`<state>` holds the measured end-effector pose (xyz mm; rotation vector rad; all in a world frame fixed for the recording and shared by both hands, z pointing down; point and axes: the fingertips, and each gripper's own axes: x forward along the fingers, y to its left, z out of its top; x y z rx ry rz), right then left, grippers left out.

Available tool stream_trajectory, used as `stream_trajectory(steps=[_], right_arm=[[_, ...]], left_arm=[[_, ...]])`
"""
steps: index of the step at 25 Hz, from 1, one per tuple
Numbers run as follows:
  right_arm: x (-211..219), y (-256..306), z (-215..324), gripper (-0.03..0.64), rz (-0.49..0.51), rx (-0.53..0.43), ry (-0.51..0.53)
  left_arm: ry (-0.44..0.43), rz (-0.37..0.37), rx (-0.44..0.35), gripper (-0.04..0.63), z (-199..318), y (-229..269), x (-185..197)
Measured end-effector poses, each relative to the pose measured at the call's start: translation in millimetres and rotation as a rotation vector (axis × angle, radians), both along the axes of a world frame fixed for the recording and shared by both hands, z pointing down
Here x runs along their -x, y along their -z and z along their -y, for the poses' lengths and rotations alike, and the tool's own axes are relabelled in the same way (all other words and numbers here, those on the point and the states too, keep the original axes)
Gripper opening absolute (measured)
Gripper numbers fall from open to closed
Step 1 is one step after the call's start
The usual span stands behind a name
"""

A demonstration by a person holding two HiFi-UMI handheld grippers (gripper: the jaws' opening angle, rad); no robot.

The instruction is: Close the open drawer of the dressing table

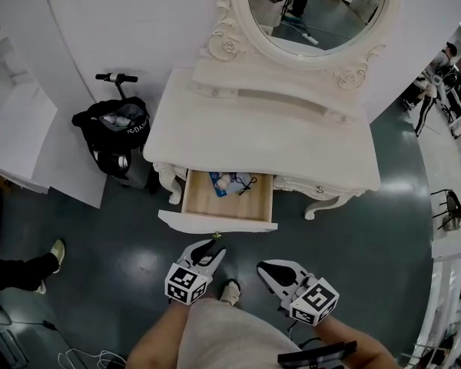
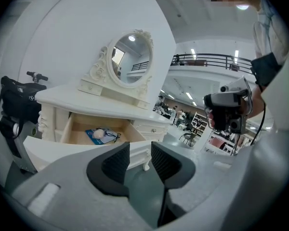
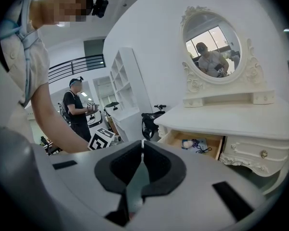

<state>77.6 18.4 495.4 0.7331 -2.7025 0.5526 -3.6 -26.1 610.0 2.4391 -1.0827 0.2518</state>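
The white dressing table [image 1: 253,129] carries an oval mirror [image 1: 315,10]. Its left drawer [image 1: 215,223] stands pulled out, with a blue packet [image 1: 223,183] and small items on the wooden bottom. My left gripper [image 1: 212,246] hovers just short of the drawer front, near its small knob, open and empty. In the left gripper view the left gripper [image 2: 140,150] points at the drawer [image 2: 82,129]. My right gripper [image 1: 264,268] hangs lower right of the drawer, apart from it. In the right gripper view the right gripper [image 3: 142,148] is shut on nothing, and the drawer [image 3: 183,137] lies to its right.
A black bag on a scooter [image 1: 115,133] stands left of the table. White shelving [image 1: 15,129] fills the far left. Another person's shoe [image 1: 54,256] rests at the left edge. A black chair [image 1: 449,206] sits at the right. The second drawer [image 3: 260,153] is closed.
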Motion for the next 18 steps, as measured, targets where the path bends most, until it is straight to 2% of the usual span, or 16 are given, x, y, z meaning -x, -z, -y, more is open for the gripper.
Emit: stream_trajectory(steps=[11,18], right_arm=[[-5.1,-13.7,1.9,0.017,-0.027,0.031,0.008],[-1.0,-27.4,8.5,0.017,-0.049,0.063,0.012]], left_arm=[[0.008,0.029,0.054,0.126,9.3,-36.9,7.4],[-0.038,0.089,0.103,0.126,13.6,-63.8,8.0]])
